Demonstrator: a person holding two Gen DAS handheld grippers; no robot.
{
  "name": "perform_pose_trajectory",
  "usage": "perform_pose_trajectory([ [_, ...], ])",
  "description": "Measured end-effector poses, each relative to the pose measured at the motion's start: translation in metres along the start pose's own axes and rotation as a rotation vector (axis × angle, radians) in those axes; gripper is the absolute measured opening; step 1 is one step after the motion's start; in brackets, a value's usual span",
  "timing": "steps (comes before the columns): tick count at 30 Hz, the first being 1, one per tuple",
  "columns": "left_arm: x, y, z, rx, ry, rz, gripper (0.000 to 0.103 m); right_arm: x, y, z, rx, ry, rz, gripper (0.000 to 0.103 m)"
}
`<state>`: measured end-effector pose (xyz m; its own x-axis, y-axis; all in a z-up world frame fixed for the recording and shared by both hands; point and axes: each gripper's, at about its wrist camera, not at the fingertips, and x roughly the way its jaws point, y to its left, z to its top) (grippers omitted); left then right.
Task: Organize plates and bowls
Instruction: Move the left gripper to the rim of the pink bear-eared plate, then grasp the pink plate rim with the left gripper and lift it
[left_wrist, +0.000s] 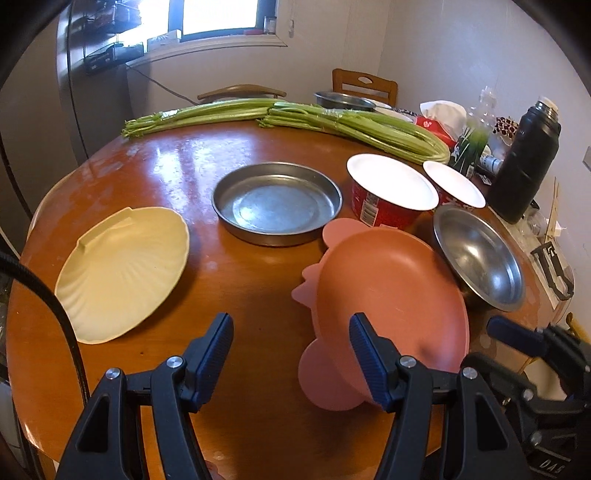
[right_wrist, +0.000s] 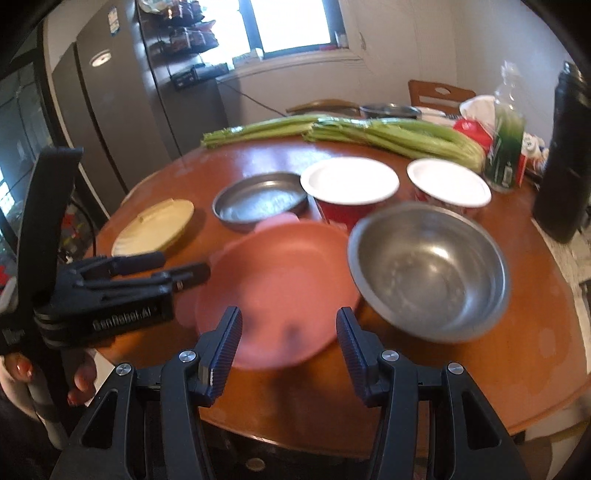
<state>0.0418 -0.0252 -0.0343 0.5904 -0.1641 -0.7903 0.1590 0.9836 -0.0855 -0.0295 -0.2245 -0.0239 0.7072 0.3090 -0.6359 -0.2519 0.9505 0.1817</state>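
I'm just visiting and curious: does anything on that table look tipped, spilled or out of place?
Nothing is spilled. The steel bowl looks tipped, its far rim resting against a red cup. Two bunches of celery lie loose along the table's far edge among the dishes.

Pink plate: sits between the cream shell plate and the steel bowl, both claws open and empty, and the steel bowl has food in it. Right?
Not quite. The steel bowl is empty: the right wrist view shows only its bare metal inside. The rest holds: the pink plate lies between the cream shell plate and that bowl, and the left claw and right claw are both open with nothing in them.
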Motion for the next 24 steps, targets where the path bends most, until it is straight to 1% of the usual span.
perform_pose_trajectory([
  [8,0.015,-0.003,0.0,0.003,0.028,-0.002,0.065,0.016,-0.01,-0.009,0.034,0.038,-0.022,0.055],
  [12,0.021,-0.005,0.001,0.008,0.034,-0.01,0.065,0.026,-0.009,-0.008,0.022,0.032,-0.047,0.055],
  [15,0.027,-0.008,0.002,0.014,0.044,-0.027,0.065,0.031,-0.01,-0.006,0.025,0.025,-0.044,0.055],
  [17,0.03,-0.009,0.002,0.018,0.05,-0.035,0.065,0.035,-0.011,-0.004,0.017,0.023,-0.058,0.055],
  [20,0.037,-0.011,0.004,0.013,0.063,-0.071,0.065,0.041,-0.011,-0.002,0.002,0.023,-0.07,0.055],
  [22,0.039,-0.014,0.005,0.02,0.059,-0.079,0.065,0.044,-0.01,-0.001,-0.008,0.023,-0.061,0.055],
  [24,0.04,-0.016,0.005,0.028,0.061,-0.093,0.062,0.046,-0.008,-0.001,-0.02,0.024,-0.053,0.055],
])
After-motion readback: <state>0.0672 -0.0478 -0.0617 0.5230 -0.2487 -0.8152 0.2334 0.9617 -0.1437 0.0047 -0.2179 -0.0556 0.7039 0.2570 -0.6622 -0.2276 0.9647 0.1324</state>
